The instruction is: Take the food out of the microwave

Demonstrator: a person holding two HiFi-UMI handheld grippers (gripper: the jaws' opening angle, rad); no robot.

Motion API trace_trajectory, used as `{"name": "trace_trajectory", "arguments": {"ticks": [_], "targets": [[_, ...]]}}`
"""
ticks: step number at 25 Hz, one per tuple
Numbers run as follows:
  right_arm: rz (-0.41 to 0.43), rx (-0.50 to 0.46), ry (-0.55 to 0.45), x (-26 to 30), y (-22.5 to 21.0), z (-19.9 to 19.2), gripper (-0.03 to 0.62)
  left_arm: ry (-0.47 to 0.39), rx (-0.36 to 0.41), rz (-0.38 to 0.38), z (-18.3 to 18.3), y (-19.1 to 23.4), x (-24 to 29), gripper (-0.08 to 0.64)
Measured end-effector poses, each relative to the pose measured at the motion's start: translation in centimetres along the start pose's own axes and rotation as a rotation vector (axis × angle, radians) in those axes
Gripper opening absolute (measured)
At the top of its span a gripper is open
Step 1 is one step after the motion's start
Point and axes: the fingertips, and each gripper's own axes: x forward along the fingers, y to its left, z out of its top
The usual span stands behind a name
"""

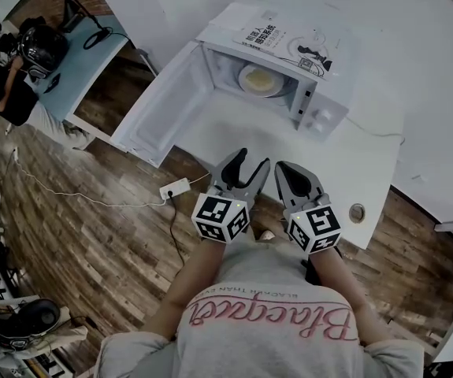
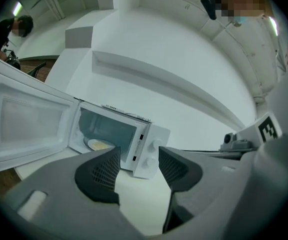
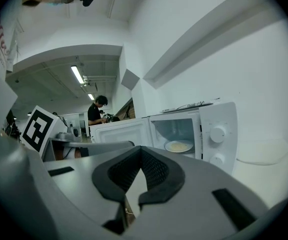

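The food (image 1: 263, 79), something pale on a plate, is sitting inside the microwave (image 1: 321, 105), whose door (image 1: 159, 109) is hanging wide open. In front of the microwave, well apart from the food, the left tongs (image 2: 138, 166) are gaping empty, while the right tongs (image 3: 141, 156) are pressing tip to tip on nothing (the dish itself is too small to identify).

Grey, apparently short-sleeved shirt (image 1: 267, 280) carries pink script lettering (image 1: 273, 321).
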Motion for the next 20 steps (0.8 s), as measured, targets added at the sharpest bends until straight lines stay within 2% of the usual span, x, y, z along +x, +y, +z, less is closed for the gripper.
{"name": "trace_trajectory", "arguments": {"ticks": [5, 13, 20], "targets": [[-0.019, -0.007, 0.009, 2.4, -0.3, 0.1, 0.009, 0.003, -0.025, -0.062, 0.3, 1.8, 1.0, 0.222], [-0.091, 0.021, 0.01, 7.0, -1.6, 0.8, 0.009, 0.043, -0.087, -0.1, 1.4, 7.0, 4.2, 0.222], [-0.153, 0.05, 0.028, 10.4, -3.4, 0.5, 0.009, 0.114, -0.256, -0.107, 0.0, 11.6, 7.3, 0.222]]}}
